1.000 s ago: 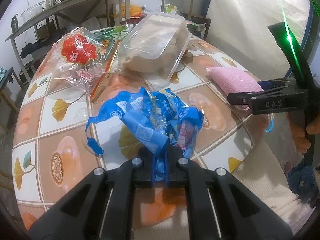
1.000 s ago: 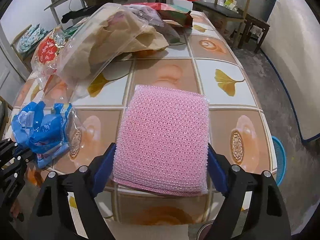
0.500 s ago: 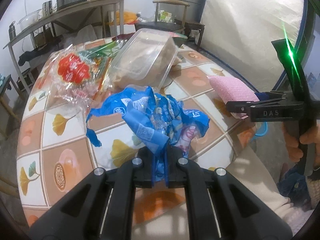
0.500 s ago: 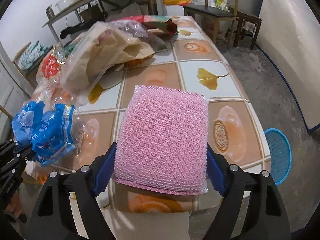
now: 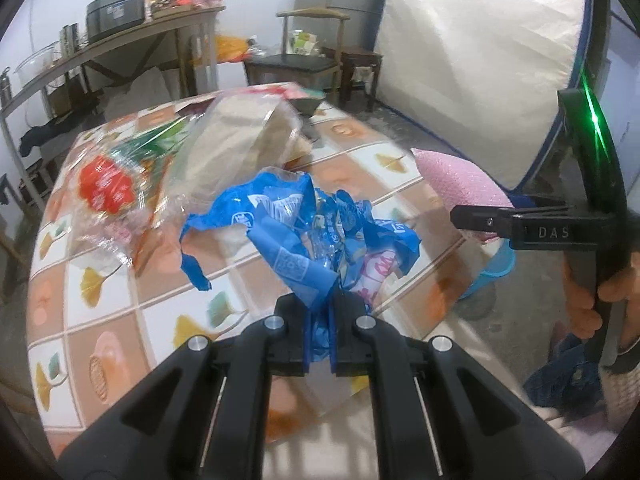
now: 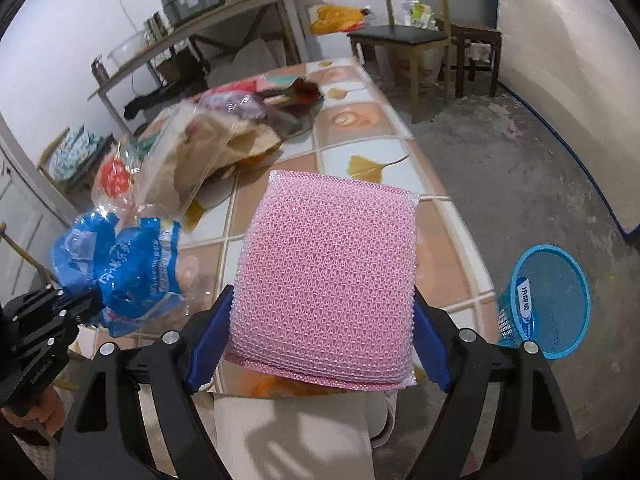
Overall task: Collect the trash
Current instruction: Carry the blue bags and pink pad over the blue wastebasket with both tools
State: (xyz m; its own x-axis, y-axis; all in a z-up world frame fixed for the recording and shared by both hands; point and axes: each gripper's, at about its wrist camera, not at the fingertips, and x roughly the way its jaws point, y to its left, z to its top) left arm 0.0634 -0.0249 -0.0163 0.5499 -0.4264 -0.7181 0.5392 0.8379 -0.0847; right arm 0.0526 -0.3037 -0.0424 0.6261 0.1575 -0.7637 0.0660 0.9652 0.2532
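Pinching blue wrapper in left gripper, right gripper clamping pink sponge, blue bin right-view only

A table with a tiled cloth of leaf and flower squares fills the middle of the room. A white mattress leans upright against the wall to one side. Beyond the table's far end stands a wooden chair with a dark seat, and near it a small stool. A long shelf along the wall bears a dark cooker and a glass bowl.
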